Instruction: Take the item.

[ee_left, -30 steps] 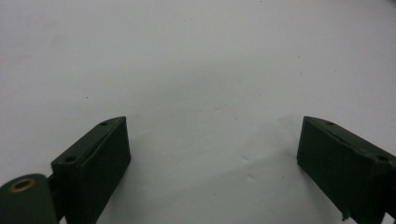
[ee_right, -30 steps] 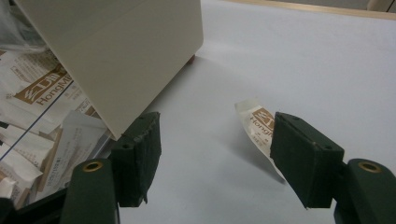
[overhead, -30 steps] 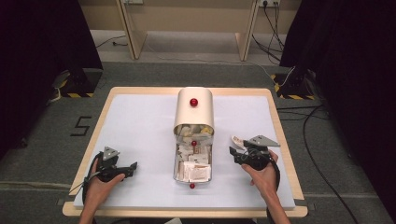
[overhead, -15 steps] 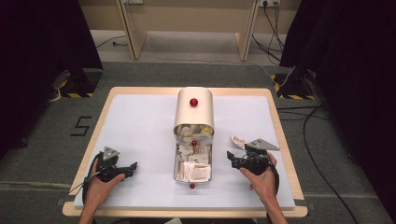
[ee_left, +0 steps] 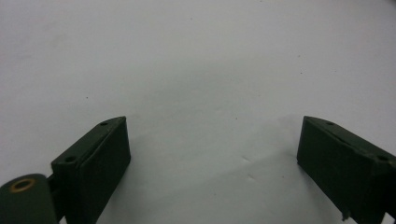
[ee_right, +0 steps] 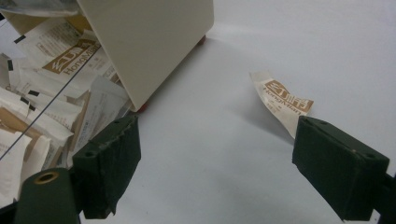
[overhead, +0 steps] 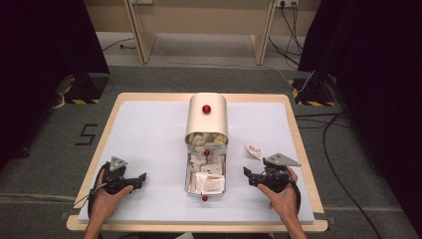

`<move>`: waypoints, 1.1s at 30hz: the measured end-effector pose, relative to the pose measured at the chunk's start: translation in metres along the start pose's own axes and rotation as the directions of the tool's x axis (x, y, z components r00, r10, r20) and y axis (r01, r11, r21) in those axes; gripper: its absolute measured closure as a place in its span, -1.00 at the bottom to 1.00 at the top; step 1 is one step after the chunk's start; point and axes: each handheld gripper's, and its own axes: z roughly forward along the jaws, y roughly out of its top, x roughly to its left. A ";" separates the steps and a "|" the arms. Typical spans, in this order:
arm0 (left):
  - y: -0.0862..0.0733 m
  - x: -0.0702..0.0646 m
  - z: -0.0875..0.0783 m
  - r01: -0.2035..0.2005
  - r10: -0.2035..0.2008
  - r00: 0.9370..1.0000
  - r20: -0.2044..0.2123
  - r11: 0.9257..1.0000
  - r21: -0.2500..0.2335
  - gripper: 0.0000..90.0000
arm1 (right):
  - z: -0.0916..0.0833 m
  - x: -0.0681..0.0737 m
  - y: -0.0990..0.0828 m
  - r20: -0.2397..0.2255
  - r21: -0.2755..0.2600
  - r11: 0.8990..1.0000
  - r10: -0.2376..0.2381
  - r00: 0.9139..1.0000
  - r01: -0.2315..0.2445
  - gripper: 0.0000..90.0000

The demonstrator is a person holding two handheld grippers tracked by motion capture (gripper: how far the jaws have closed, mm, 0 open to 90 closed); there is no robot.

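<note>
A cream box [overhead: 206, 119] with a red knob [overhead: 206, 109] stands at the middle of the table. In front of it, its tray [overhead: 188, 172] is full of white and brown sachets [overhead: 206, 174]. One loose sachet [overhead: 254, 150] lies on the mat to the right of the tray. My right gripper [overhead: 247, 173] is open and empty, near the front right, short of that sachet. In the right gripper view, the sachet [ee_right: 282, 100] lies beyond my right jaw, and the box [ee_right: 149, 42] is at upper left. My left gripper [overhead: 141, 178] is open over bare mat [ee_left: 201, 70] at the front left.
The pale mat [overhead: 149, 134] covers a wooden table [overhead: 298, 144]. Dark curtains, cables and yellow-black floor plates surround it. Bare mat stretches on both sides of the box.
My right gripper has drawn back a little toward the table's near edge, away from the loose sachet. The left gripper and the box have stayed put.
</note>
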 end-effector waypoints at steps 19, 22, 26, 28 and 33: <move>0.000 0.000 0.000 -0.001 0.001 1.000 -0.001 1.000 0.001 -0.80 | -0.013 -0.002 -0.017 -0.001 0.017 1.000 0.002 1.000 -0.002 -0.64; 0.000 0.000 0.000 -0.001 0.001 1.000 0.000 1.000 0.001 -0.80 | -0.015 -0.001 -0.019 -0.002 0.018 1.000 0.005 1.000 -0.005 -0.64; 0.000 0.000 0.000 -0.001 0.001 1.000 0.000 1.000 0.001 -0.80 | -0.017 0.000 -0.022 -0.001 0.024 1.000 0.005 1.000 -0.005 -0.64; 0.000 0.000 0.000 -0.001 0.001 1.000 -0.001 1.000 0.001 -0.80 | -0.018 0.000 -0.024 0.003 0.027 1.000 0.000 1.000 0.000 -0.64; 0.000 0.000 0.000 -0.001 0.001 1.000 -0.001 1.000 0.001 -0.80 | -0.021 0.002 -0.028 -0.002 0.034 0.999 -0.001 1.000 0.001 -0.64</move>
